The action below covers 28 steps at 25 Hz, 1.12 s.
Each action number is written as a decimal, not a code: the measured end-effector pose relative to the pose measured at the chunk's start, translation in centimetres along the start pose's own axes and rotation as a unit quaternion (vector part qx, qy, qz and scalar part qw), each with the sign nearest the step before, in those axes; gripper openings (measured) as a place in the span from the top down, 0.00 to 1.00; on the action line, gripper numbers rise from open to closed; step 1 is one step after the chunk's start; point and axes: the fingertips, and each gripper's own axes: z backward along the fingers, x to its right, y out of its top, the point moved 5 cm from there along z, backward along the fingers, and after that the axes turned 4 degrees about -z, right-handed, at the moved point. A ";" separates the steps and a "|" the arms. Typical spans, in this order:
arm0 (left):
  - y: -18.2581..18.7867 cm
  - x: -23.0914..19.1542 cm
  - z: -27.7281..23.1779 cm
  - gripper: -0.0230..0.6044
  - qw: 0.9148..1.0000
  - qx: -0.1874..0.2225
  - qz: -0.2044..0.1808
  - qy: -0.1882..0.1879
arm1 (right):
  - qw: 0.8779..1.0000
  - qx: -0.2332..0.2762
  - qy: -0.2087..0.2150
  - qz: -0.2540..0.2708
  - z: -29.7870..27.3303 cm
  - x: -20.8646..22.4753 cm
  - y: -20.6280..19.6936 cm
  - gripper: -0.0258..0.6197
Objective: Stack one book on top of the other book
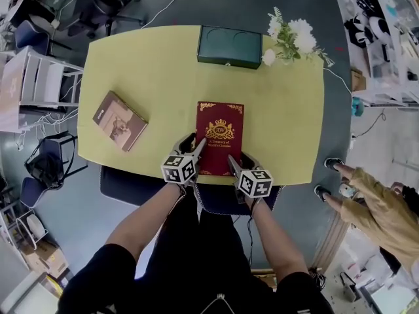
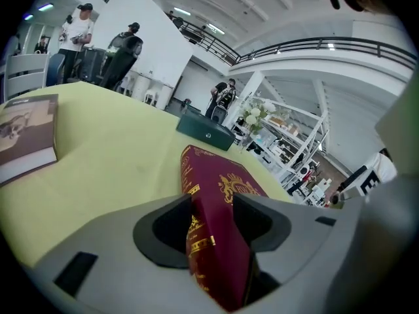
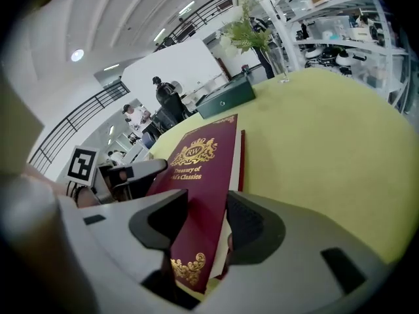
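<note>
**Both grippers clamped on the red book's near end**

Left gripper (image 1: 196,146) and right gripper (image 1: 233,163) show in the head view at the two near corners of the red book (image 1: 220,135), one on each side. That book lies on the yellow table (image 1: 163,64) with its long axis running straight away from me. The brown book (image 1: 120,120) sits to the left of the red book, well apart and turned at an angle. As I judge it, the carry goes leftward, and my left gripper is the nearer one to the target. Beyond the red book's far end stands a green case (image 1: 230,46) with its lid shut, so I cannot tell what is in it. White flowers (image 1: 291,36) lie to the right of that.

From the left gripper view, the left gripper (image 2: 213,224) has its jaws drawn in on the red book (image 2: 226,187), pinching the corner by the spine. The brown book (image 2: 26,136) shows far off to the left, flat on the table.

From the right gripper view, the right gripper (image 3: 196,224) is likewise closed narrow on the red book (image 3: 200,159), with the cover's gilt corner between the jaws. The book looks tilted up at this near end, though I cannot say whether its far end has left the table.
</note>
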 end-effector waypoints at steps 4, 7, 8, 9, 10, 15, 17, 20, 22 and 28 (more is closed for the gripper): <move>-0.1 -0.8 0.2 0.64 1.000 -0.006 -0.015 -0.009 | 1.000 -0.001 -0.010 -0.021 -0.3 -1.0 -1.4 0.67; -0.2 -1.3 0.3 0.64 1.000 -0.009 -0.023 -0.012 | 1.000 -0.001 -0.014 -0.027 -0.6 -1.4 -1.9 0.68; -0.2 -1.4 0.3 0.64 1.000 -0.010 -0.023 -0.012 | 1.000 0.000 -0.015 -0.026 -0.7 -1.4 -1.8 0.68; -0.3 -1.5 0.3 0.64 1.000 -0.011 -0.023 -0.012 | 1.000 0.001 -0.017 -0.024 -0.8 -1.4 -1.7 0.68; -0.5 -1.6 0.2 0.64 1.000 -0.014 -0.024 -0.012 | 1.000 0.002 -0.020 -0.024 -0.8 -1.3 -1.6 0.69; -1.2 -1.8 0.0 0.64 0.999 -0.017 -0.028 -0.012 | 0.999 -0.002 -0.027 -0.021 -1.3 -0.7 -1.5 0.69; -1.2 -1.9 0.0 0.64 0.999 -0.015 -0.028 -0.013 | 0.999 -0.001 -0.026 -0.019 -1.4 -0.7 -1.6 0.69; -1.2 -2.0 -0.1 0.64 0.999 -0.015 -0.030 -0.014 | 1.000 0.001 -0.026 -0.017 -1.5 -0.6 -1.6 0.69; -1.2 -2.0 -0.1 0.64 0.999 -0.016 -0.035 -0.014 | 1.000 0.001 -0.026 -0.016 -1.5 -0.7 -1.7 0.69; -0.6 -1.3 0.5 0.64 0.997 -0.008 -0.077 -0.010 | 0.999 0.007 -0.035 0.017 -0.9 -0.5 -1.0 0.69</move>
